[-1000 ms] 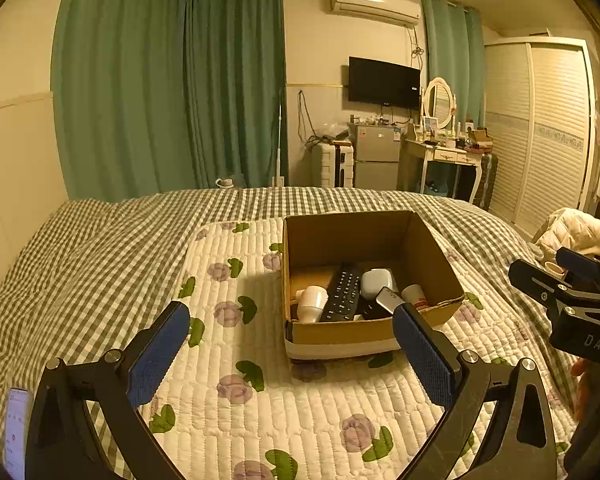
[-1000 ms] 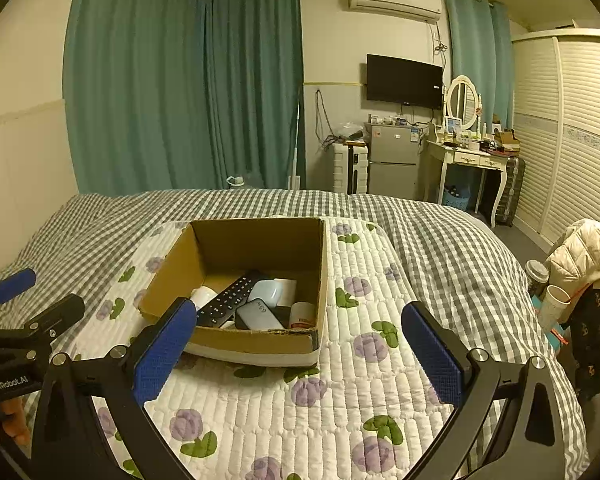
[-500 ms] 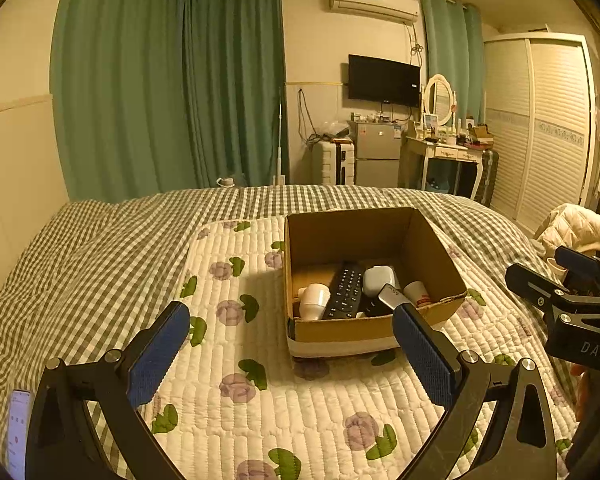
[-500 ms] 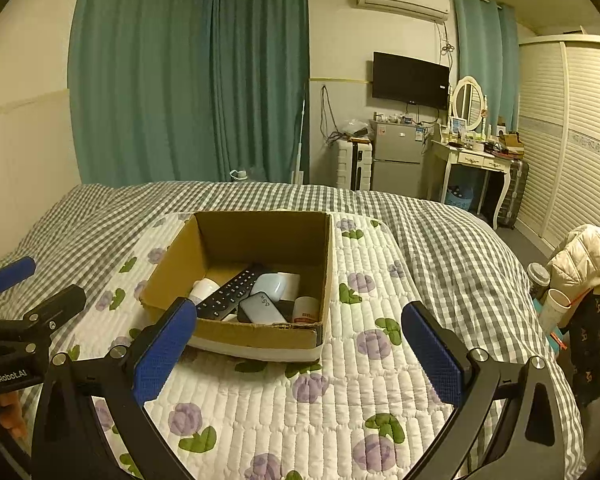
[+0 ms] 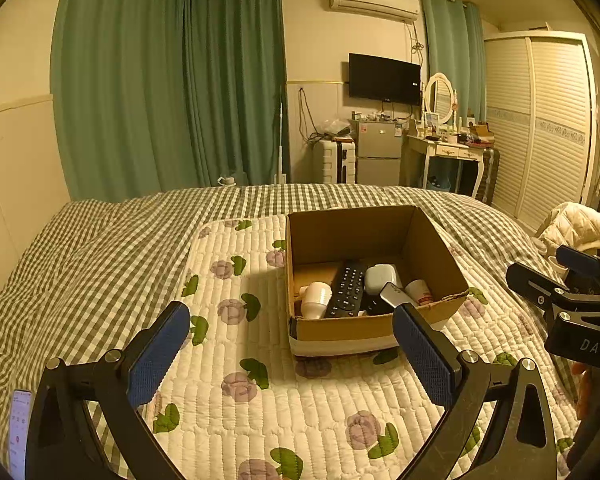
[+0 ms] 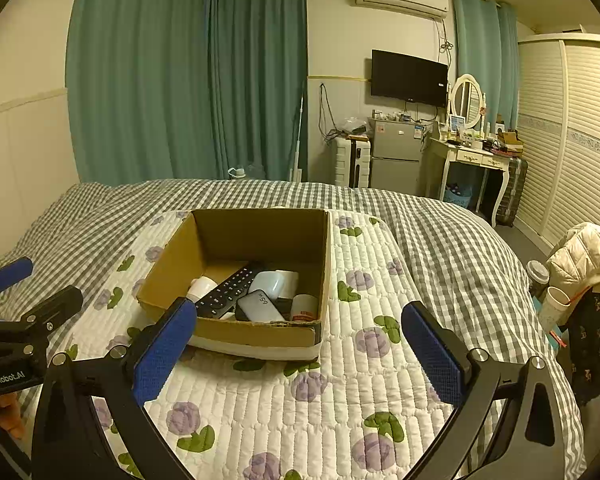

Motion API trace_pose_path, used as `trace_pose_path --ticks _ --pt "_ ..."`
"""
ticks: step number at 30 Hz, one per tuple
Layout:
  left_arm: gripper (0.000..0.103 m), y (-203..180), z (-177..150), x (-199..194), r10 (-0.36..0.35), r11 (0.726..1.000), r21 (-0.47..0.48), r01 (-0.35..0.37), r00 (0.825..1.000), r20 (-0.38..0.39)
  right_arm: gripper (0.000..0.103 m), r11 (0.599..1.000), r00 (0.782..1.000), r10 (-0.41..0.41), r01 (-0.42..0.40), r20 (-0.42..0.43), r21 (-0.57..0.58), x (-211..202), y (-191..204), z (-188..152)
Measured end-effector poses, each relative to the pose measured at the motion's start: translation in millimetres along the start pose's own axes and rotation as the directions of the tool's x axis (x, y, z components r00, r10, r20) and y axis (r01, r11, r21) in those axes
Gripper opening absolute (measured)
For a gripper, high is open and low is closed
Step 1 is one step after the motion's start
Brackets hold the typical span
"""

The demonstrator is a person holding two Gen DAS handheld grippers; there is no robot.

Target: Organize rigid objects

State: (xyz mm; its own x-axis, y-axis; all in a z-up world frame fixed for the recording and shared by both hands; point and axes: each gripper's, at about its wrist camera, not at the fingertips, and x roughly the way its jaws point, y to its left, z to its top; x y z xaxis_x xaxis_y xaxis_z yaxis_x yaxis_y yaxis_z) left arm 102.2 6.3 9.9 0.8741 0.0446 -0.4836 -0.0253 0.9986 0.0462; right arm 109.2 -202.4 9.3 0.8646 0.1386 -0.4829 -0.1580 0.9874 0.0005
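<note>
Both tools have drawn back slightly from the cardboard box (image 5: 374,280) on the bed's quilted floral mat (image 5: 260,400). Left tool (image 5: 290,354) and right tool (image 6: 296,350) hover above the mat, jaws spread wide and empty. Inside the box lie a black remote control (image 6: 230,290), a white cup (image 5: 316,300), a grey case (image 6: 260,306) and a small bottle (image 6: 305,307). No loose items show on the mat, so the sorting looks essentially complete.
</note>
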Motion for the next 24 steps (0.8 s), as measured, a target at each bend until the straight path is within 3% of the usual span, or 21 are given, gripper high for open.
trace_pose_path --ticks 24 --pt "0.103 -1.6 -2.5 -0.8 -0.001 1.000 0.006 0.001 1.000 -0.004 0.103 1.000 1.000 -0.007 0.007 -0.009 -0.002 1.9 -0.8 -1.9"
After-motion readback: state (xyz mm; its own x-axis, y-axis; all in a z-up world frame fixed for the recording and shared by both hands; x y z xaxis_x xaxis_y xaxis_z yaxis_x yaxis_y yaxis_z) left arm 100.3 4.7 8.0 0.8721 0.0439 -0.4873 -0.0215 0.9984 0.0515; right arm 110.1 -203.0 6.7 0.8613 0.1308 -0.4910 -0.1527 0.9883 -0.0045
